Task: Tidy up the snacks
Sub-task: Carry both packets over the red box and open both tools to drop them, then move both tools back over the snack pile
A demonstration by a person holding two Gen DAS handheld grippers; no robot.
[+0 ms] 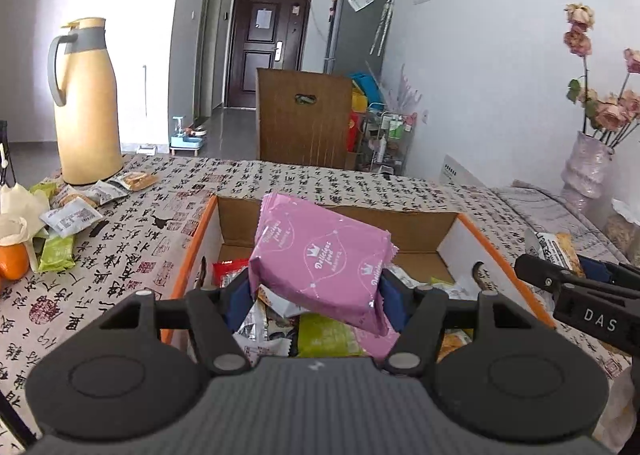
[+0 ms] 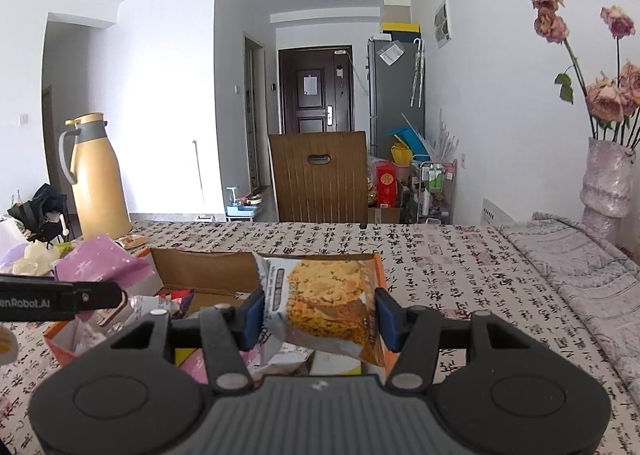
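My left gripper is shut on a pink snack packet, held tilted above the open cardboard box with an orange rim. Inside the box lie several wrapped snacks. In the right wrist view my right gripper is shut on a grey-and-orange cracker packet, over the same box. The right gripper also shows at the right edge of the left wrist view, and the left gripper with its pink packet shows at the left of the right wrist view.
A yellow thermos jug stands at the table's far left, with loose snack packets and an orange near it. A vase of dried roses stands at the right. A wooden chair is behind the patterned tablecloth.
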